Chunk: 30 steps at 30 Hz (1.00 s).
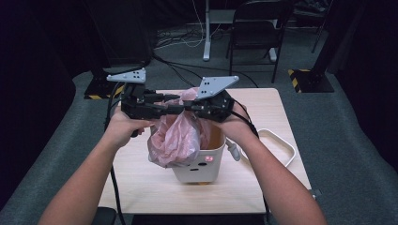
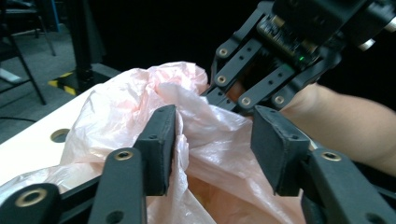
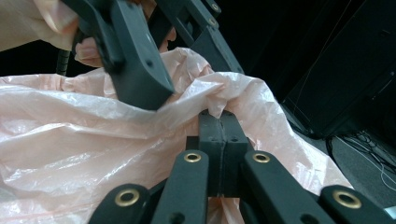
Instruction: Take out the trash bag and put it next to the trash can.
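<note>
The right gripper (image 3: 218,122) has its jaws pressed together on a fold of the pink plastic bag (image 3: 84,154), pinching the film at its upper edge. The left gripper (image 2: 212,149) stands with its jaws wide apart, film bunched between them and lying against one pad; nothing is clamped there.

In the high view the left gripper (image 1: 174,109) and right gripper (image 1: 188,108) meet tip to tip above the white bin (image 1: 199,166). The bag (image 1: 176,138) hangs from them, partly draped over the bin's near left rim, above the wooden desk (image 1: 141,187). A white cable loop (image 1: 281,145) lies on the desk to the right of the bin.

The step in hand appears to be opening the bag's mouth to line the bin. To do it well, the left jaws should close on a single layer of film opposite the right grip, not on a bunched wad. The grippers should then part evenly, keeping the mouth above the rim. Thin film tears easily, so tension should stay low.
</note>
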Each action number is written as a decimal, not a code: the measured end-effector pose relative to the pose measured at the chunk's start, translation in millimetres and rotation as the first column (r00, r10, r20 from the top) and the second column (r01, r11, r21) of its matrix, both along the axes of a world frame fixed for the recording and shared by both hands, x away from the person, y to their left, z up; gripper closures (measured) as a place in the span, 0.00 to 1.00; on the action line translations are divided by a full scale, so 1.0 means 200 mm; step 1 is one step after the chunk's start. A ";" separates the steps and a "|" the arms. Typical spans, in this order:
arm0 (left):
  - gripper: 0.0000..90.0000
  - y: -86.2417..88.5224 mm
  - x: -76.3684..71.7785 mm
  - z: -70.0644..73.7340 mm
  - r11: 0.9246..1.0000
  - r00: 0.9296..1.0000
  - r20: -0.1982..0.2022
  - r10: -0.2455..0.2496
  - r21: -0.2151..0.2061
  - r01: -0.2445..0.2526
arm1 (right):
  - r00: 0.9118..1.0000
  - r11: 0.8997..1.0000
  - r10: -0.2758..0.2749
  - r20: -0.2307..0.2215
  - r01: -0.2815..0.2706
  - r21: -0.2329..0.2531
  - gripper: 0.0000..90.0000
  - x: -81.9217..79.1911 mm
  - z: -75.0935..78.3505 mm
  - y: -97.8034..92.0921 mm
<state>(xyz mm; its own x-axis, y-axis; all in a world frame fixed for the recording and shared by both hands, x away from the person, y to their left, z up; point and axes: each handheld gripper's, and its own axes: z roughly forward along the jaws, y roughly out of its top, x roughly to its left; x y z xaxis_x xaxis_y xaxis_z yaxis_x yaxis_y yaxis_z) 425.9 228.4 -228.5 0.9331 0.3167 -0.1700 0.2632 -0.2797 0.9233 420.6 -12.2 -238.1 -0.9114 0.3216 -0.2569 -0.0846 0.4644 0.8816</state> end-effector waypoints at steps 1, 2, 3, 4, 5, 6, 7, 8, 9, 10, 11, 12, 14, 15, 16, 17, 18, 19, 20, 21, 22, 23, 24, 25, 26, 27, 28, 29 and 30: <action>0.63 0.00 0.00 0.00 1.000 1.000 0.004 0.005 0.005 -0.005 | 1.000 1.000 0.000 0.002 0.000 -0.001 1.00 0.00 0.00 0.00; 0.67 0.01 0.00 -0.01 1.000 1.000 0.011 0.009 0.008 -0.009 | 1.000 1.000 0.001 0.003 -0.001 0.000 1.00 0.00 0.00 0.00; 0.70 0.01 0.01 -0.01 1.000 1.000 0.013 0.014 0.008 -0.014 | 1.000 1.000 0.001 0.004 -0.001 -0.001 1.00 -0.01 0.00 0.00; 0.73 0.02 0.01 -0.01 1.000 1.000 0.012 0.019 0.003 -0.020 | 1.000 1.000 0.002 0.005 -0.002 -0.002 1.00 -0.01 0.01 0.00; 0.76 0.02 0.01 -0.02 1.000 1.000 0.012 0.023 0.000 -0.023 | 1.000 1.000 0.003 0.007 -0.003 -0.003 1.00 -0.01 0.01 0.00; 0.79 0.03 0.02 -0.02 1.000 1.000 0.013 0.027 -0.002 -0.027 | 1.000 1.000 0.003 0.009 -0.003 -0.006 1.00 -0.01 0.01 0.00; 0.81 0.03 0.02 -0.02 1.000 0.999 0.014 0.029 -0.003 -0.028 | 1.000 1.000 0.003 0.009 -0.003 -0.009 1.00 -0.01 0.01 0.00; 0.82 0.03 0.02 -0.02 1.000 0.999 0.015 0.029 -0.004 -0.029 | 1.000 1.000 0.001 0.012 -0.001 -0.014 1.00 -0.01 0.01 0.01; 0.83 0.03 0.02 -0.02 1.000 0.999 0.016 0.031 -0.005 -0.031 | 1.000 1.000 -0.001 0.012 0.002 -0.017 1.00 -0.01 0.01 0.01; 0.83 0.02 0.01 -0.02 0.999 0.999 0.020 0.031 -0.006 -0.031 | 1.000 1.000 -0.001 0.008 0.001 -0.019 1.00 -0.01 0.01 0.01; 0.83 0.02 0.01 -0.02 0.999 0.999 0.029 0.033 -0.004 -0.033 | 1.000 1.000 0.001 0.006 -0.001 -0.018 1.00 -0.01 0.01 0.01; 0.82 0.02 0.00 -0.02 1.000 0.999 0.033 0.029 -0.001 -0.029 | 1.000 1.000 0.001 0.004 -0.001 -0.019 1.00 0.00 0.01 0.01; 0.75 0.02 0.01 -0.02 1.000 1.000 0.019 0.016 -0.018 -0.016 | 1.000 1.000 0.002 0.005 -0.002 -0.025 1.00 -0.01 0.01 0.01; 0.73 0.02 0.01 -0.02 1.000 1.000 0.011 0.013 -0.025 -0.013 | 1.000 1.000 0.004 0.007 -0.004 -0.028 1.00 -0.01 0.01 0.01; 0.72 0.02 0.02 -0.02 1.000 1.000 0.006 0.014 -0.028 -0.014 | 1.000 0.999 0.004 0.009 -0.003 -0.032 1.00 -0.01 0.01 0.02; 0.72 0.01 0.02 -0.02 1.000 1.000 0.004 0.014 -0.025 -0.014 | 1.000 0.999 0.004 0.010 -0.004 -0.033 1.00 -0.01 0.01 0.02; 0.73 0.00 0.02 -0.03 1.000 1.000 0.008 0.012 -0.018 -0.012 | 1.000 0.999 0.006 0.011 -0.006 -0.032 1.00 -0.01 0.01 0.02; 0.74 0.00 0.02 -0.03 1.000 1.000 0.011 0.013 -0.017 -0.013 | 1.000 0.999 0.006 0.014 -0.006 -0.032 1.00 -0.01 0.01 0.02; 0.74 0.00 0.02 -0.03 1.000 1.000 0.013 0.014 -0.017 -0.014 | 1.000 0.999 0.003 0.017 -0.002 -0.036 1.00 -0.01 0.01 0.02; 0.77 0.01 0.02 -0.03 1.000 1.000 0.019 0.019 -0.016 -0.019 | 1.000 0.999 0.003 0.015 -0.003 -0.037 1.00 -0.01 0.01 0.02; 0.80 0.02 0.02 -0.03 1.000 0.999 0.025 0.024 -0.014 -0.024 | 1.000 0.999 0.003 0.012 -0.002 -0.038 1.00 -0.01 0.01 0.02; 0.84 0.03 0.02 -0.03 1.000 0.999 0.027 0.026 -0.015 -0.026 | 1.000 0.999 0.001 0.011 -0.001 -0.039 1.00 -0.01 0.01 0.01; 0.89 0.04 0.02 -0.03 1.000 0.999 0.029 0.025 -0.013 -0.025 | 1.000 0.999 0.001 0.008 0.000 -0.039 1.00 -0.01 0.01 0.01; 0.91 0.04 0.02 -0.04 1.000 0.999 0.029 0.027 -0.013 -0.026 | 1.000 0.999 0.002 0.007 -0.002 -0.038 1.00 -0.01 0.01 0.01; 0.92 0.04 0.02 -0.04 0.999 0.999 0.029 0.030 -0.012 -0.030 | 1.000 0.999 -0.002 0.008 0.002 -0.043 1.00 -0.01 0.01 0.02; 0.94 0.04 0.03 -0.04 0.999 0.999 0.032 0.034 -0.008 -0.033 | 1.000 0.999 -0.005 0.013 0.006 -0.050 1.00 -0.01 0.01 0.02; 0.95 0.04 0.02 -0.04 0.999 0.999 0.036 0.036 -0.006 -0.036 | 1.000 0.998 -0.006 0.015 0.007 -0.054 1.00 -0.01 0.01 0.02; 0.97 0.05 0.02 -0.04 0.999 0.999 0.039 0.036 -0.004 -0.036 | 1.000 0.999 -0.005 0.012 0.006 -0.054 1.00 -0.01 0.01 0.03; 0.98 0.05 0.02 -0.04 0.999 0.998 0.043 0.037 -0.002 -0.037 | 1.000 0.999 -0.004 0.009 0.005 -0.053 1.00 -0.01 0.01 0.03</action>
